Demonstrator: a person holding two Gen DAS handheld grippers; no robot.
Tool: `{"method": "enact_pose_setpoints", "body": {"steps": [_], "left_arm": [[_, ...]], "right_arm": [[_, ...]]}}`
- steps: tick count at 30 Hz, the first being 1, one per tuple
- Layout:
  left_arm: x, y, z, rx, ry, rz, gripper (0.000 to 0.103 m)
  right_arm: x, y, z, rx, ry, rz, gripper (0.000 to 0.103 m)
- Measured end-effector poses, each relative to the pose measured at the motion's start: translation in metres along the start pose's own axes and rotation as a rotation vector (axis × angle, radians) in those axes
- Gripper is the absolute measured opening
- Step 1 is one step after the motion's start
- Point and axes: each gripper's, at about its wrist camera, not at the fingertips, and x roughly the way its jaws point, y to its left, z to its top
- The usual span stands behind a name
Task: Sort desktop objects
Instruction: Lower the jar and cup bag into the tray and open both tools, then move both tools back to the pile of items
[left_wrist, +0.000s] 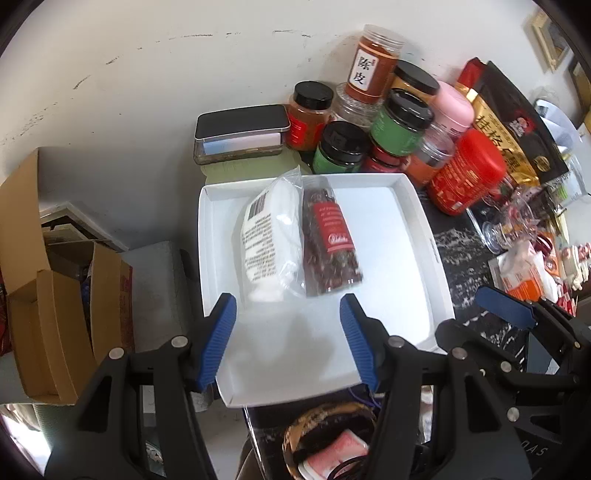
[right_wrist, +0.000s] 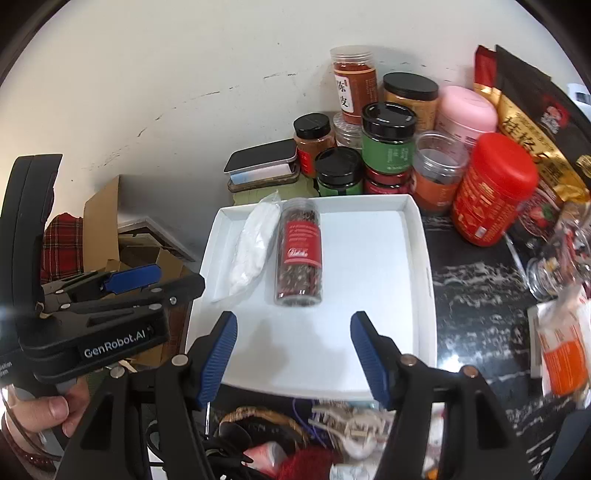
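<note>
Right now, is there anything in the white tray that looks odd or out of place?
Only a small thing: the clear spice jar with a red label lies on its side in the white tray, while the jars behind the tray stand upright. A white bag lies beside it. Nothing looks spilled or broken.

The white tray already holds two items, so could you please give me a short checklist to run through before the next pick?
1. Left gripper open and holding nothing: ok.
2. Right gripper open and holding nothing: ok.
3. White tray has bare floor on its right half for another item: ok.
4. Clear spice jar lies on its side beside the white powder bag, both inside the tray: ok.
5. Whether the jar could roll: cannot tell.
6. Next item chosen from the jars crowded behind the tray: cannot tell; they stand close together, so finger room looks tight.
</note>
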Motion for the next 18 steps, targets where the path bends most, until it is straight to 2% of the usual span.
{"method": "enact_pose_setpoints", "body": {"steps": [18], "left_arm": [[-0.047,-0.032,-0.061,0.088,-0.001,-0.004,0.057]], "right_arm": [[-0.062,0.003,-0.067,0.042,-0.036,0.007,0.065]]}}
